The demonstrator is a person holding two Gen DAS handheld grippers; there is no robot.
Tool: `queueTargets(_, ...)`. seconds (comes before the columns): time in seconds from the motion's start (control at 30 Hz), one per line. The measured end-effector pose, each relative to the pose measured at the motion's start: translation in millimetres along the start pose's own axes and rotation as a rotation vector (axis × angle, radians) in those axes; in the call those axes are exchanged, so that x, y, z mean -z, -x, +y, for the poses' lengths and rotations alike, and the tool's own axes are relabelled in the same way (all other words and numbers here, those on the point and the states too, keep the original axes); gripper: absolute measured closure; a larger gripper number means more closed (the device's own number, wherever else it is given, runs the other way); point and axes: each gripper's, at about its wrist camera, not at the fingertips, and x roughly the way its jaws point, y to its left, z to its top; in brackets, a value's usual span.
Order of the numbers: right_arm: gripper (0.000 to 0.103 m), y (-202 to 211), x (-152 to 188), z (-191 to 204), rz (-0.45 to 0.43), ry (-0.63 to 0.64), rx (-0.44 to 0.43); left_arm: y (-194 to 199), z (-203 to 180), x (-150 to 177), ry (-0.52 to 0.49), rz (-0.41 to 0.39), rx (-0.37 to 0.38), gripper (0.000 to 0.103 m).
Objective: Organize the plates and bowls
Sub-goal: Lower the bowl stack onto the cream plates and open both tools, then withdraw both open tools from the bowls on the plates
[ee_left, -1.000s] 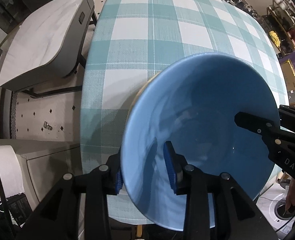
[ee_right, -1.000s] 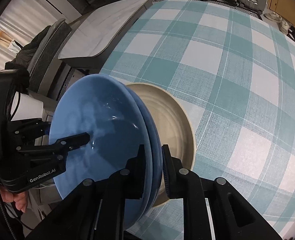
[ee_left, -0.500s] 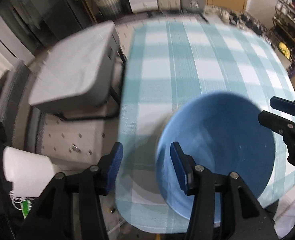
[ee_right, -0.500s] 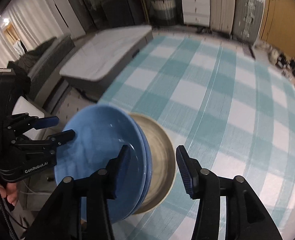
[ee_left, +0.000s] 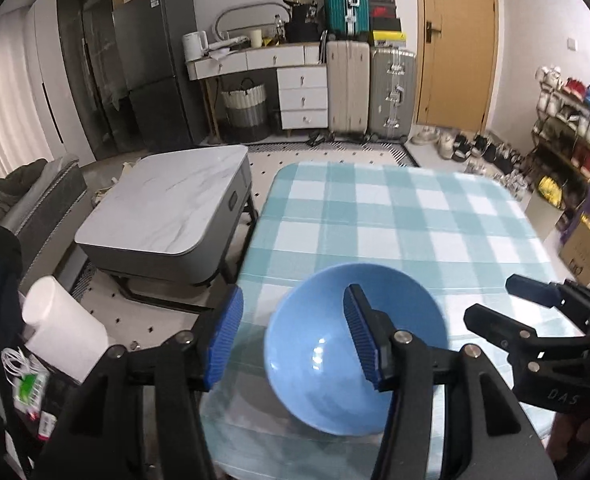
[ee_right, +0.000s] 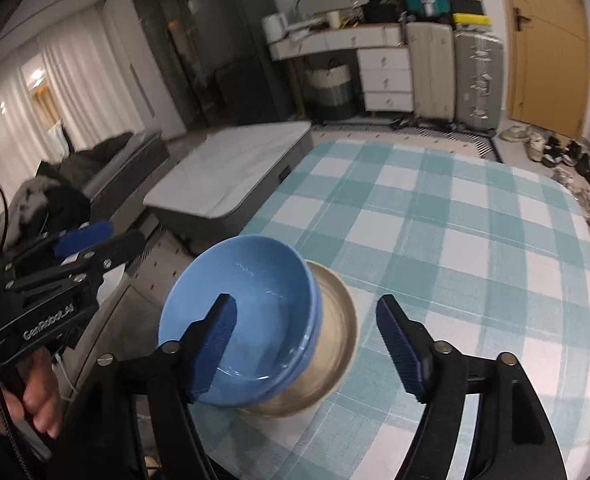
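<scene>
Left view first: left gripper (ee_left: pixel 291 338) opening, nothing pinched, blue bowl (ee_left: pixel 335 356) below on the checked tablecloth (ee_left: pixel 415 216) near the front edge. Best to lift straight clear, keeping the right-hand finger (ee_left: pixel 361 336) off the rim. Right view next: right gripper (ee_right: pixel 309 344) opening wide and empty, blue bowls (ee_right: pixel 255 320) nested on a beige plate (ee_right: pixel 335 320) near the corner. Worth checking the stack sits centred and well in from the edge; nudging only by the plate if needed.
</scene>
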Motion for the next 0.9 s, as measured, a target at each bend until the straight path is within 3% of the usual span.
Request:
queueTargets(0.2,0.025,21,26,-11,-0.062,-0.065,-0.008,12,-14,16,0.022,-0.047,-0.013,0.044)
queueTargets(0.23,0.025,23,30,-11,-0.068,-0.069,-0.006,14,-15,20,0.035,-0.053,-0.005,0.036)
queueTargets(0.27,0.025,25,33,-12,-0.076,-0.073,-0.002,16,-15,23,0.051,-0.065,0.002,0.02)
queueTargets(0.33,0.024,28,41,-14,-0.094,-0.084,0.002,22,-15,30,0.076,-0.11,-0.001,0.007)
queueTargets(0.5,0.021,37,57,-12,-0.133,-0.075,0.038,30,-19,43,0.081,-0.169,-0.033,0.007)
queueTargets(0.63,0.013,44,66,-6,-0.189,-0.029,0.08,22,-15,51,0.119,-0.134,0.02,0.005)
queueTargets(0.73,0.002,46,72,-2,-0.223,-0.011,0.11,11,-12,58,0.139,-0.054,0.068,0.005)
queueTargets(0.9,0.001,43,77,1,-0.228,0.0,0.177,10,-12,69,0.131,-0.075,0.024,0.005)
